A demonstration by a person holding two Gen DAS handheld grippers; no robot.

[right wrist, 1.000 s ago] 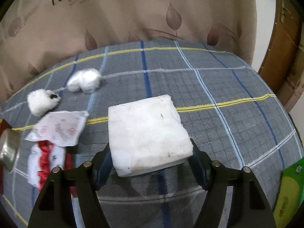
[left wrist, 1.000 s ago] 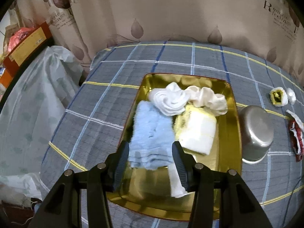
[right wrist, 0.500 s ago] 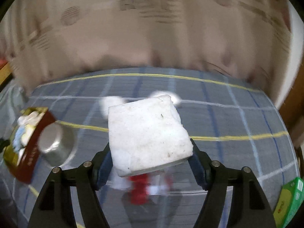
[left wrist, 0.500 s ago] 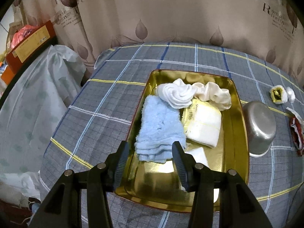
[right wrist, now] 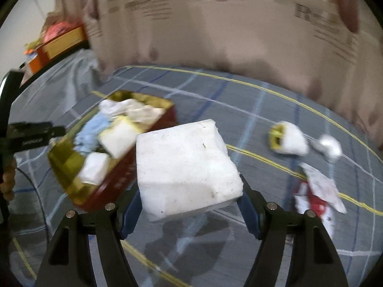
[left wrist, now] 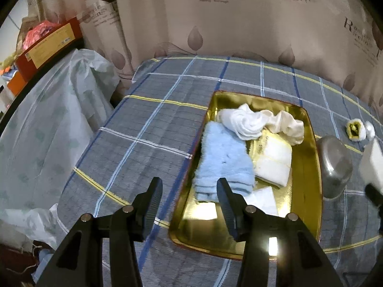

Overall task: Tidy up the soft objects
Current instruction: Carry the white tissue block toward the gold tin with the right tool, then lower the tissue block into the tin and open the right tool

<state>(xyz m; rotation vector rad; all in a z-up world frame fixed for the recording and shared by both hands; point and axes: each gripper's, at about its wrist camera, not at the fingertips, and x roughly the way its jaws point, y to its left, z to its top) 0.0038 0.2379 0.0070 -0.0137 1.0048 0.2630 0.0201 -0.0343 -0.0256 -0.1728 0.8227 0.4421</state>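
White foam block (right wrist: 186,165), a soft square slab, sits pinched between the jaws of the right gripper (right wrist: 189,205), lifted clear of the plaid bedcover (right wrist: 251,110); that gripper tilts downward, and the gold tray (right wrist: 62,165) lies to its left, blurred. Going left to right in the left wrist view: a white plastic sheet (left wrist: 47,110) drapes beside the bed's left edge; bare cover lies between that edge and the tray; the left gripper (left wrist: 189,203) hangs angled down over the tray's near left rim (left wrist: 184,205), jaws spread with nothing between them; inside the tray lie a light blue towel (left wrist: 222,160), a white twisted cloth (left wrist: 246,122), a cream cloth (left wrist: 287,124) and a folded white-and-yellow cloth (left wrist: 275,162), leaving bare gold floor at the near end; a steel bowl (left wrist: 335,165) stands just beside the tray's right rim; beyond it lie small white fluffy pieces (left wrist: 356,131). In the right wrist view, a red-and-white cloth (right wrist: 316,198) lies right of the block.
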